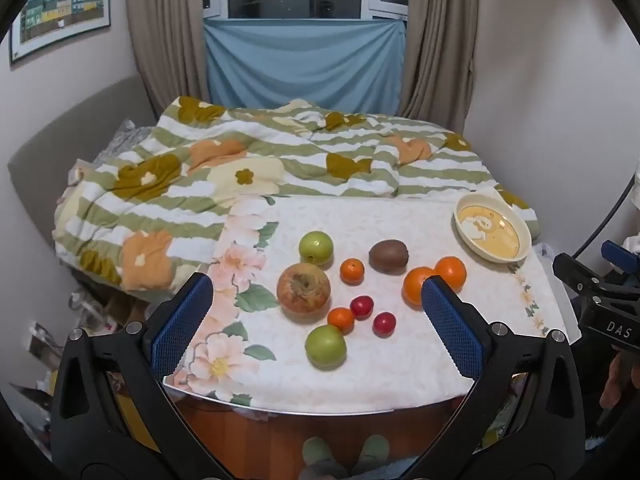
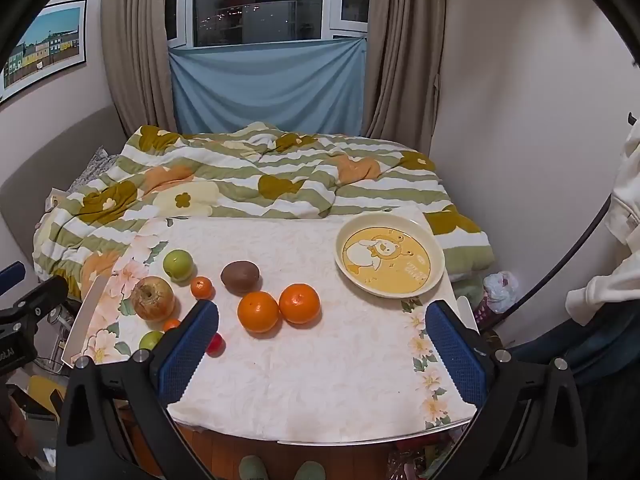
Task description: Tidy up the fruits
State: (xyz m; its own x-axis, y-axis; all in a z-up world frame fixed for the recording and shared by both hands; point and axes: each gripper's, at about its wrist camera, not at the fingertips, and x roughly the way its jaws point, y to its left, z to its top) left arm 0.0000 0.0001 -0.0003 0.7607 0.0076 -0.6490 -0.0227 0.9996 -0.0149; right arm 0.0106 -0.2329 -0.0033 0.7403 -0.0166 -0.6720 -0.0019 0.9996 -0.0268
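Note:
Several fruits lie on a floral tablecloth [image 1: 360, 376]: a reddish apple [image 1: 304, 288], two green apples [image 1: 316, 247] [image 1: 325, 346], a kiwi [image 1: 388, 256], two oranges [image 1: 416, 285] [image 1: 451, 272], two small tangerines [image 1: 352, 271] [image 1: 341, 319] and two red plums [image 1: 361, 306] [image 1: 384, 323]. A cream plate [image 1: 492, 232] with a cartoon print stands empty at the back right. My left gripper [image 1: 316, 320] is open above the near fruits. My right gripper [image 2: 322, 344] is open above the cloth, in front of the oranges [image 2: 258, 311] [image 2: 299, 303] and the plate [image 2: 390, 262].
A bed with a green striped flowered quilt [image 1: 260, 176] lies right behind the table. Walls close in on both sides, with curtains [image 1: 168, 32] and a window behind. The table's front edge [image 1: 320, 410] is near me. Clutter lies on the floor at left.

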